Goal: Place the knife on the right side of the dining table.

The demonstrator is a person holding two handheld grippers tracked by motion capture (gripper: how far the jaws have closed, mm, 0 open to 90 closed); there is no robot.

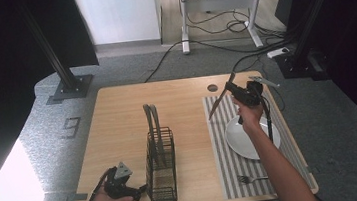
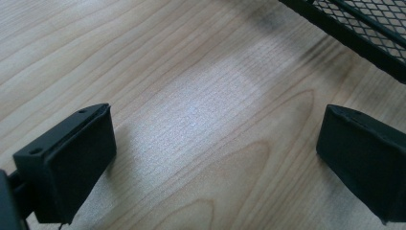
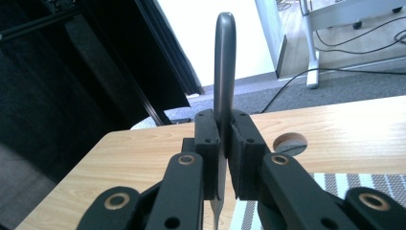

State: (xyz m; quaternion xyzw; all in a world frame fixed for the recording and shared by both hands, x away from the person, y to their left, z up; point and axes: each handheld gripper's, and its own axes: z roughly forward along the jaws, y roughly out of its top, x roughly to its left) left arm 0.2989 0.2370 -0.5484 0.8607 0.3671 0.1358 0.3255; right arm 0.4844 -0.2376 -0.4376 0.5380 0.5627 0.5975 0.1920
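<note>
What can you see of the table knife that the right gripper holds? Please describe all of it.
The slim grey metal table knife is clamped in the right gripper, whose jaws are shut on its middle. It is lifted off the wooden table and tilted above the far end of the striped placemat. In the right gripper view its rounded handle end rises above the jaws, and the blade continues below them. Nothing else touches it.

knife (image 3: 224, 72) blade cut off below, fork (image 1: 251, 178) tines too small

Left gripper (image 1: 138, 190) fingers (image 2: 72, 163) spread, right gripper (image 1: 236, 90) fingers clamped
</note>
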